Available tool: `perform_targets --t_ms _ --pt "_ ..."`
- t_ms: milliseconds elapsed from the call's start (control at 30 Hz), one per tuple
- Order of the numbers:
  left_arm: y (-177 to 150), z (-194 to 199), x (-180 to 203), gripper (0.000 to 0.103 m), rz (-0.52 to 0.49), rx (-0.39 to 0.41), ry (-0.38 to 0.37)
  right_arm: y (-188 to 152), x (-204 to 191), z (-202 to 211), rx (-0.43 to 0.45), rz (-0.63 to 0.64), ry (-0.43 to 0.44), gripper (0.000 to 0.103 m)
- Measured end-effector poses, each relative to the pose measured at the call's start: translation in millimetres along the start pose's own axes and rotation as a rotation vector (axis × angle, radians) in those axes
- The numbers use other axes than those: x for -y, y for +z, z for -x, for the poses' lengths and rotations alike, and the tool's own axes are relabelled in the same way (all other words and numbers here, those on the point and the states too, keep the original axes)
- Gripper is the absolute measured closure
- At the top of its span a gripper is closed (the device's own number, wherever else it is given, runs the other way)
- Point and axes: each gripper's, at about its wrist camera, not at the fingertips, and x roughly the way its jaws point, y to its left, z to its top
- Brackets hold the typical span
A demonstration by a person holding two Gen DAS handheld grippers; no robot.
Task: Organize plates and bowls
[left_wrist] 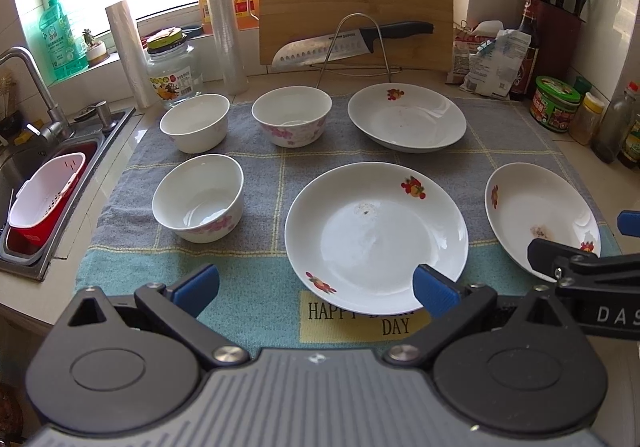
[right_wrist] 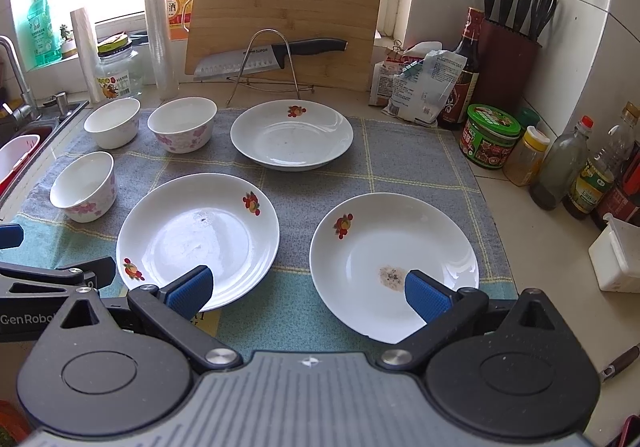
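Note:
Three white plates with fruit prints lie on a grey-and-teal cloth: a front middle plate [left_wrist: 376, 235] [right_wrist: 198, 239], a front right plate [left_wrist: 540, 211] [right_wrist: 394, 263] and a far plate [left_wrist: 406, 117] [right_wrist: 292, 135]. Three white bowls stand upright on the left: a near bowl [left_wrist: 199, 197] [right_wrist: 84, 187], a far left bowl [left_wrist: 195, 121] [right_wrist: 112, 121] and a flowered far bowl [left_wrist: 291, 115] [right_wrist: 182, 124]. My left gripper [left_wrist: 316, 287] is open and empty over the near edge of the middle plate. My right gripper [right_wrist: 308, 291] is open and empty above the cloth, between the two front plates.
A cutting board [left_wrist: 356, 3] and a knife [left_wrist: 352, 43] on a wire rack stand at the back. A sink [left_wrist: 44, 183] with a red-and-white basket lies to the left. Jars, bottles [right_wrist: 568, 163] and a knife block [right_wrist: 508, 67] line the right side.

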Motion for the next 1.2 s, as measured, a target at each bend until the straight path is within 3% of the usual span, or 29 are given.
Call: perform_targets --t_ms 367,667,900,1200 --pt "7 -6 1 0.001 -0.075 0.048 -0.090 -4 7 8 0.104 0.029 -0.007 0.000" --pt "11 -16 3 0.001 -0.139 0.059 -0.156 -19 25 7 0.122 0.013 -0.095 0.000" --pt "12 -22 17 0.001 -0.194 0.075 -0.213 -44 58 -2 0.088 -0.050 -0.132 0.000" --pt "24 -45 45 0.001 -0.223 0.074 -0.256 -71 87 -44 0.012 -0.051 -0.059 0.000"
